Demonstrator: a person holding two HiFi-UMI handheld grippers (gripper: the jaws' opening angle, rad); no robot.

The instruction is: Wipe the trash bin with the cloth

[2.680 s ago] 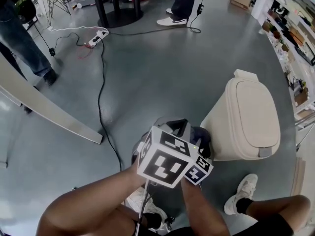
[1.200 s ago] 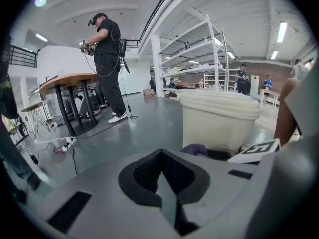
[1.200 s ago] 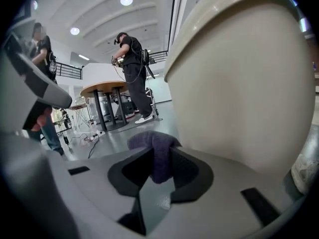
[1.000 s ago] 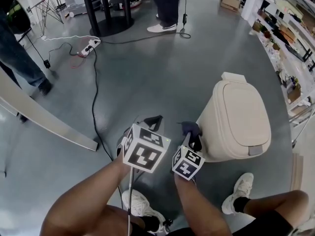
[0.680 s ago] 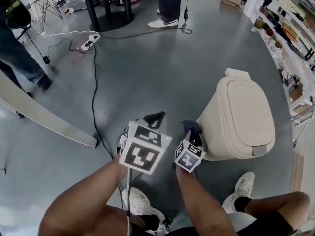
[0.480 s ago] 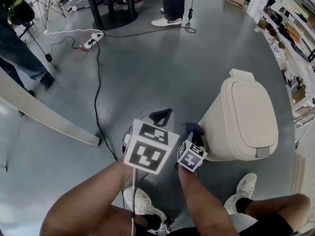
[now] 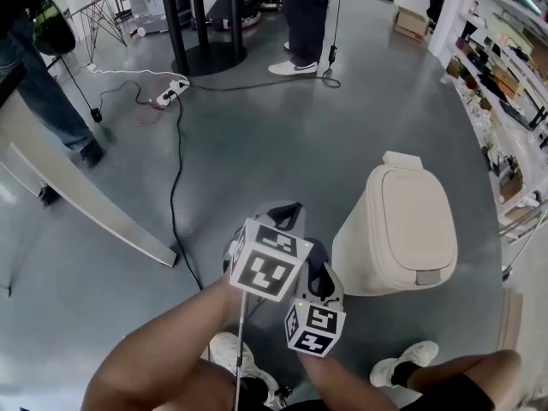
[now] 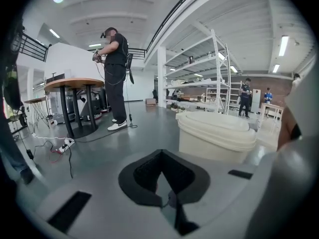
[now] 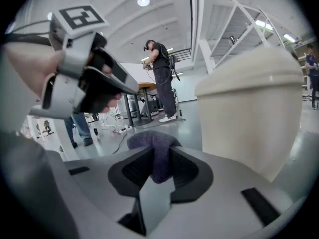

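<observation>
Claws number two: the right claw (image 9: pixel 158 157) pinches one purple cloth (image 9: pixel 149 139) beside one cream bin (image 7: pixel 402 229) on the floor (image 7: pixel 282 127); the left claw (image 8: pixel 161 163) is closed, holding nothing.

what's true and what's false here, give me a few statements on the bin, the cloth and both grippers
1. The right gripper is shut on the cloth. True.
2. The trash bin has its lid open. False: the lid is closed.
3. The left gripper holds a second cloth. False: its jaws are together with nothing between them.
4. The trash bin stands upright on the floor. True.
5. The cloth is pressed on top of the lid. False: it is down beside the bin's side wall.
</observation>
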